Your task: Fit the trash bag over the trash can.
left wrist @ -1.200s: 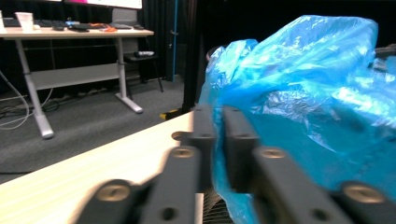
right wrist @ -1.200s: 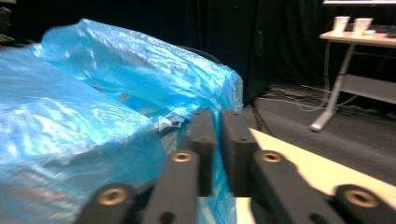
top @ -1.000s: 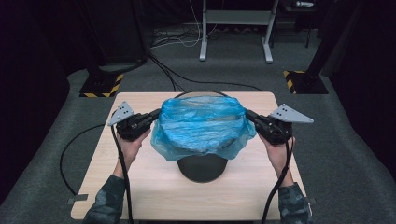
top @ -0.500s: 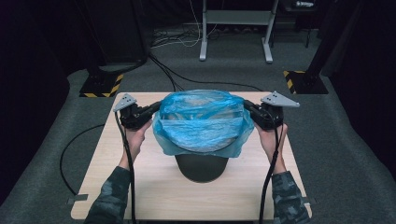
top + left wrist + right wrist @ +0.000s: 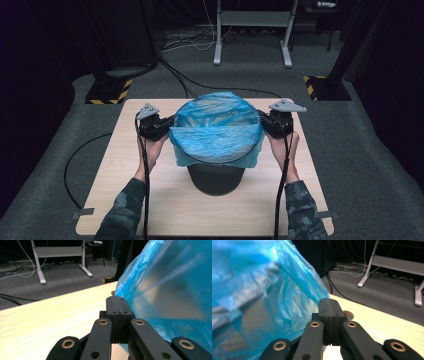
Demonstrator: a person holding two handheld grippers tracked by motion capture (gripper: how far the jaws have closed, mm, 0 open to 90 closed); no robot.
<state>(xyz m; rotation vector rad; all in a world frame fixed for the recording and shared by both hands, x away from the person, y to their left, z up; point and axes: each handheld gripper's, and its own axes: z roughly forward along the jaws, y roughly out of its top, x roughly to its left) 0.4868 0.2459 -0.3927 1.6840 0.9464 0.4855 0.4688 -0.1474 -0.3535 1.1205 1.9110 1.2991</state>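
A: Where's the bag point(image 5: 217, 131)?

B: Mid-counter point(image 5: 125, 200), stretched over the bin point(image 5: 216, 177). The left gripper point(image 5: 161, 126) pinches its edge at nine o'clock, the right gripper point(image 5: 267, 122) at three; both sets of fingers are clenched on the film.

A: How should they seat it?

B: Probably pull outward and down evenly, keeping the plastic taut. The mouth faces down, with its long axis running nine to three.

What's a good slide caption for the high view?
Two claws, left and right, stretch a blue plastic bag over the rim of a dark bin on a wooden table.
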